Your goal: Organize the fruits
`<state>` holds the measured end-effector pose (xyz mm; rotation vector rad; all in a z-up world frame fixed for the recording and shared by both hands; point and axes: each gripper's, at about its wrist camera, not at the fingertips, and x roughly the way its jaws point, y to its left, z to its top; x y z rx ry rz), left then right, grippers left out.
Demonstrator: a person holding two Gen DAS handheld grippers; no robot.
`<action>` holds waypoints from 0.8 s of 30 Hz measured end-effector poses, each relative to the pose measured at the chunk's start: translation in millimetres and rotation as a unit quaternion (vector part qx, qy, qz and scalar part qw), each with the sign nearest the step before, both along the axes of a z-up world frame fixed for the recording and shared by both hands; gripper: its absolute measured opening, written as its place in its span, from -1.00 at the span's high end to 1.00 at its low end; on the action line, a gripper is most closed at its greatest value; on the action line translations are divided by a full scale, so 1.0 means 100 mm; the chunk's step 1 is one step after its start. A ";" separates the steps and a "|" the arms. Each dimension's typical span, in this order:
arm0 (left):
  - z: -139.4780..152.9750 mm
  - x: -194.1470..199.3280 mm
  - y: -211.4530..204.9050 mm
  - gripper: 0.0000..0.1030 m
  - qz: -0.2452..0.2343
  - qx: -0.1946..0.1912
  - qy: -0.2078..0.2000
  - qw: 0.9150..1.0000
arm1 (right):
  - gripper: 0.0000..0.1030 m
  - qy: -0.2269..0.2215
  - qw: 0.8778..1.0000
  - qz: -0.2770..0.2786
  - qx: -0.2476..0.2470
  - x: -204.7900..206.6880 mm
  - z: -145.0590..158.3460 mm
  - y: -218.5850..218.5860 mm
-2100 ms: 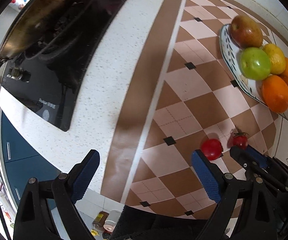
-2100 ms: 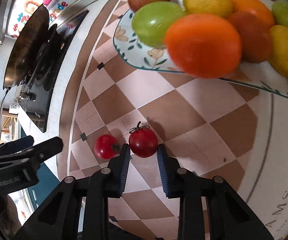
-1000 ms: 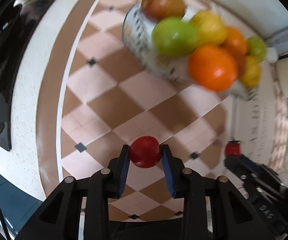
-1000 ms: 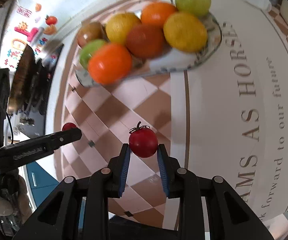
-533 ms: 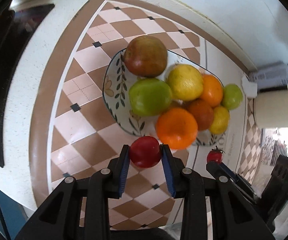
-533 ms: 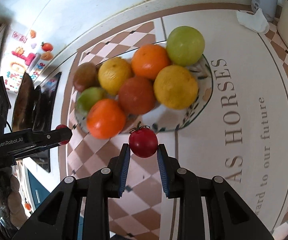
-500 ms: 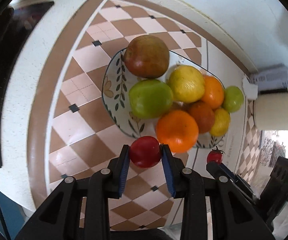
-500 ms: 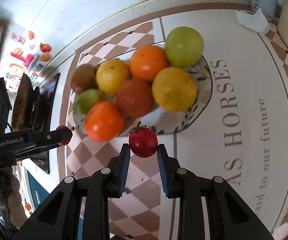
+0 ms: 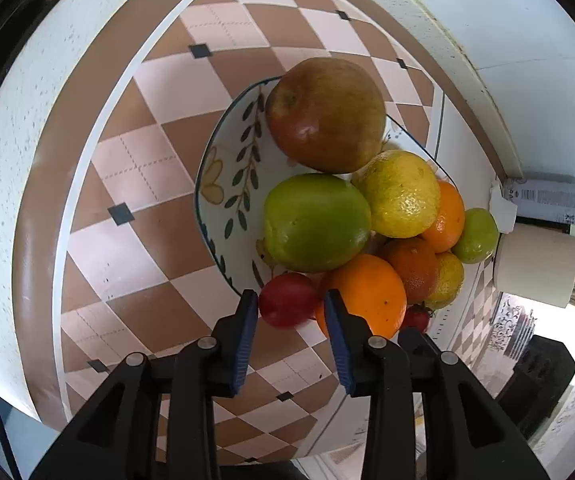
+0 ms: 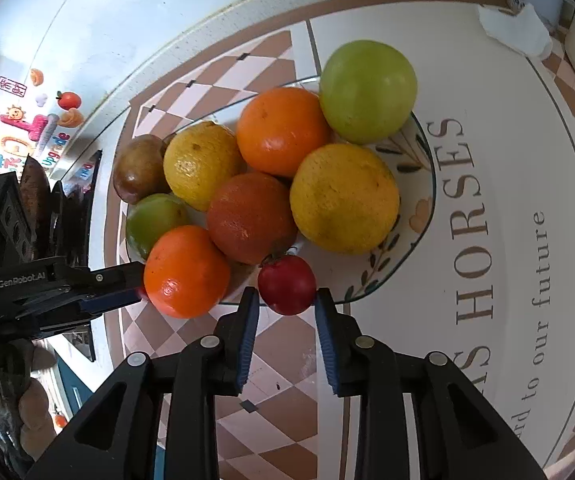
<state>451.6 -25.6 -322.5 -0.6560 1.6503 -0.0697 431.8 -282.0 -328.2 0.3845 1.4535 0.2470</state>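
A patterned fruit plate (image 9: 223, 176) (image 10: 415, 216) holds oranges, lemons, green fruit and a brown-red apple. A red tomato (image 9: 287, 300) lies at the plate's near rim between the fingers of my left gripper (image 9: 289, 316), whose jaws stand slightly apart from it. A second red tomato with a stem (image 10: 286, 285) lies on the plate's near edge just ahead of my right gripper (image 10: 283, 312), whose jaws are open around it. The left gripper also shows in the right wrist view (image 10: 99, 296), beside an orange (image 10: 185, 272).
The plate stands on a checkered brown and pink mat (image 9: 139, 168) next to a white mat with lettering (image 10: 487, 240). A paper roll (image 9: 535, 268) and a can (image 9: 547, 200) stand at the back right. A stove with a pan (image 10: 35, 200) is at the left.
Both grippers moved forward to the plate and their jaws opened a little. Each tomato now lies at the plate's rim instead of being clamped in the air.
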 end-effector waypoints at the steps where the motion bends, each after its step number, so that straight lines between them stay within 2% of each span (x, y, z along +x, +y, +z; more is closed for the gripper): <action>1: 0.00 0.00 0.00 0.38 -0.001 0.000 0.002 1.000 | 0.02 0.001 1.000 -0.001 -0.002 0.00 0.00 0.00; 2: 0.02 0.00 0.01 0.37 -0.004 0.003 0.001 1.000 | -0.21 0.001 1.000 -0.002 -0.004 0.00 0.01 0.00; 5: 0.08 -0.01 0.00 0.15 -0.012 0.015 -0.003 1.000 | -0.30 -0.005 1.000 -0.003 -0.012 -0.02 0.07 0.00; 6: 0.10 -0.01 -0.01 0.03 -0.019 0.021 -0.007 1.000 | -0.31 -0.006 1.000 -0.001 -0.015 -0.03 0.09 -0.01; 7: 0.13 -0.02 -0.01 -0.12 -0.024 0.031 -0.010 0.999 | -0.42 -0.006 1.000 -0.001 -0.019 -0.04 0.12 -0.01; 8: 0.17 -0.03 -0.01 -0.19 -0.032 0.045 -0.016 0.998 | -0.59 -0.007 1.000 0.000 -0.024 -0.06 0.14 -0.02; 10: 0.26 -0.07 -0.03 -0.48 -0.052 0.079 -0.028 0.995 | -0.73 -0.018 0.999 -0.002 -0.044 -0.09 0.24 -0.03; 12: 0.36 -0.13 -0.05 -0.66 -0.076 0.121 -0.041 0.989 | -0.74 -0.026 0.997 0.001 -0.067 -0.12 0.33 -0.05; 14: 0.43 -0.20 -0.09 -0.72 -0.094 0.152 -0.052 0.983 | -0.84 -0.034 0.995 0.004 -0.089 -0.14 0.41 -0.06; 17: 0.56 -0.32 -0.12 -0.84 -0.111 0.195 -0.071 0.972 | -0.85 -0.045 0.993 0.004 -0.111 -0.19 0.52 -0.09; 24: 0.82 -0.56 -0.19 -0.85 -0.120 0.237 -0.113 0.957 | -0.86 -0.070 0.991 0.007 -0.117 -0.32 0.76 -0.13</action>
